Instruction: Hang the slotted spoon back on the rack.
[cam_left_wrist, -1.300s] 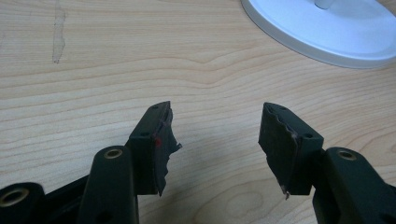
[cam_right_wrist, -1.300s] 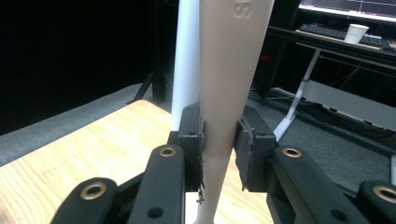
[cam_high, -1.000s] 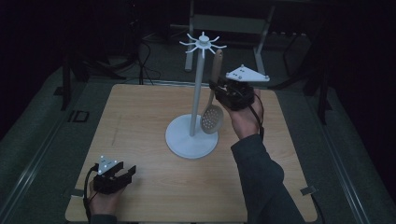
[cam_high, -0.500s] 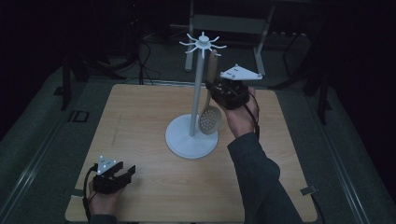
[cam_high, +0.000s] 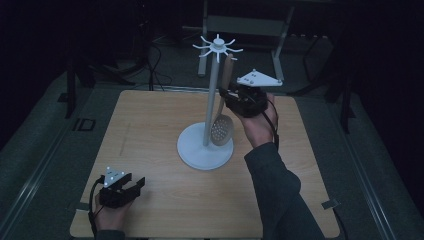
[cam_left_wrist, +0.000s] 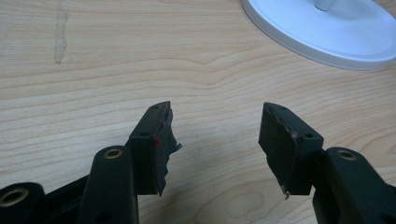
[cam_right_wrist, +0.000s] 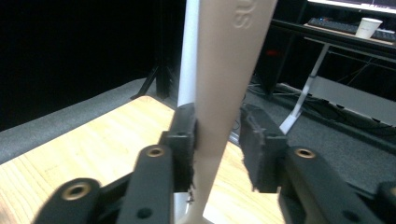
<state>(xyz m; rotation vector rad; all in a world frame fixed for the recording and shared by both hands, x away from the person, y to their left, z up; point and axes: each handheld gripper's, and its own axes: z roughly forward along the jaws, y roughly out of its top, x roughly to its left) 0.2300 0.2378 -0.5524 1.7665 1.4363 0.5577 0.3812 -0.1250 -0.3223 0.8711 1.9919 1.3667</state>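
On the counter (cam_high: 150, 130) stand one white rack (cam_high: 206, 150), one slotted spoon (cam_high: 221, 129) hanging at its three o'clock, two hand-held grippers: right hand-held gripper (cam_high: 231, 95) just opening, handle between its jaws; left hand-held gripper (cam_high: 135, 186) open, empty.

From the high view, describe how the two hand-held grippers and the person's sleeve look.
Both grippers are black. The left gripper and the right gripper each carry a pale grey three-cornered plate on top, and a dark cable loops from each by the hand. In the left gripper view, the black jaws show round brass-coloured rivets and worn, ragged pad edges, with a small red spot on one. The right arm wears a dark long sleeve.
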